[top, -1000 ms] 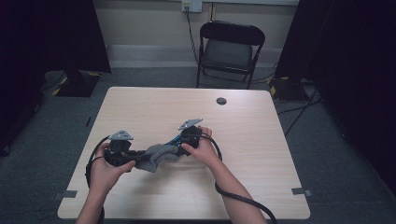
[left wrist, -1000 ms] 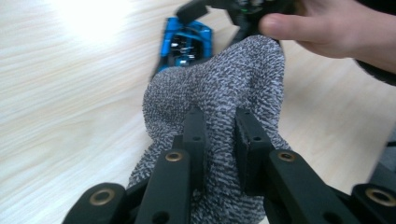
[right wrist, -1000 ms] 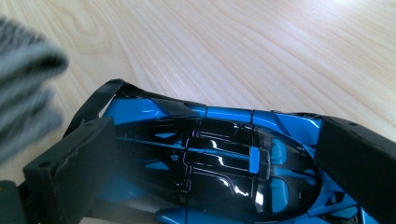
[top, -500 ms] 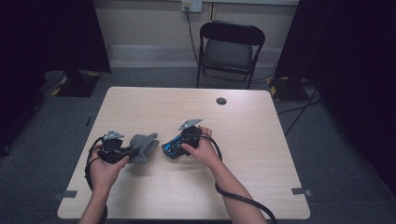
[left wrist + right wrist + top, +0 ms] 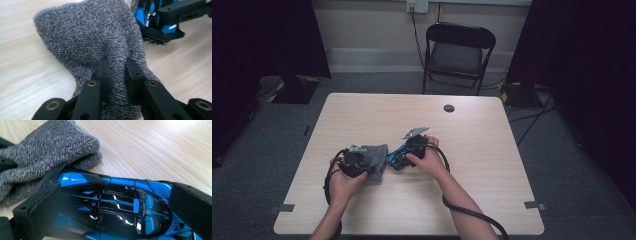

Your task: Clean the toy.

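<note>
Grey fuzzy terry sock [image 5: 100, 37] sits pinched in my left gripper [image 5: 117, 72] on the pale wooden table [image 5: 492, 145]; my right gripper [image 5: 112, 205] clamps the blue-and-black toy car [image 5: 112, 202] beside it. Loose loops may snag the car's edges.

Black tool [image 5: 117, 75], brass rivets

high view: above, looking down | gripper views: close | shared: sock [image 5: 95, 37], toy car [image 5: 112, 205]
</note>
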A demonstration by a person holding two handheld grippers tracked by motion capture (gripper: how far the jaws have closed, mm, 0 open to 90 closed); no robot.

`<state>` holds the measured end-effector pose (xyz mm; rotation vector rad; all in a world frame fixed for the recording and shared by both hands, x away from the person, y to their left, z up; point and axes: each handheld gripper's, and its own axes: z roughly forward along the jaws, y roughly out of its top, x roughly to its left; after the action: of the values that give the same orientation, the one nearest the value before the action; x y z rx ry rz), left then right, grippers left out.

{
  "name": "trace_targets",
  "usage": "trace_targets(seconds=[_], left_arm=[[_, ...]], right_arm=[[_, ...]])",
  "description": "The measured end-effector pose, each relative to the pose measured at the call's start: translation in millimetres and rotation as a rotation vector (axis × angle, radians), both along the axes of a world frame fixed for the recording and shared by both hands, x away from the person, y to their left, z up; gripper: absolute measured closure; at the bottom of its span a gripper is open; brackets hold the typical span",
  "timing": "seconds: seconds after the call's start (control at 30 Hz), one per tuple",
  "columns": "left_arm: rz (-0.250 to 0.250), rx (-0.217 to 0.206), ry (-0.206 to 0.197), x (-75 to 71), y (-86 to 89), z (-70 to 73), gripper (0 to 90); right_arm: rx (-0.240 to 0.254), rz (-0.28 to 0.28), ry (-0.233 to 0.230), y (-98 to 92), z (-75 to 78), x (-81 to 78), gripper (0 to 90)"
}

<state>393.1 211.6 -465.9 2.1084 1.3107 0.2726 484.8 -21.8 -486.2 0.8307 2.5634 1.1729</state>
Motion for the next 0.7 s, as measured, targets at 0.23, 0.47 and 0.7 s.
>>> trace_targets(seconds=[0.23,0.47,0.7], left_arm=[[-0.027,-0.026,0.030,-1.1,-6.3,-2.8,76.6],[-0.058,-0.023,0.045,-5.6,-15.8,-2.0,77.2],[-0.094,-0.009,0.059,-9.9,-22.8,-1.3,78.2]], right_arm=[[-0.002,0.000,0.001,0.2,0.2,0.2,0.0],[-0.004,-0.001,0.004,0.5,0.5,0.4,0.0],[-0.005,0.001,0.003,0.3,0.5,0.6,0.0]])
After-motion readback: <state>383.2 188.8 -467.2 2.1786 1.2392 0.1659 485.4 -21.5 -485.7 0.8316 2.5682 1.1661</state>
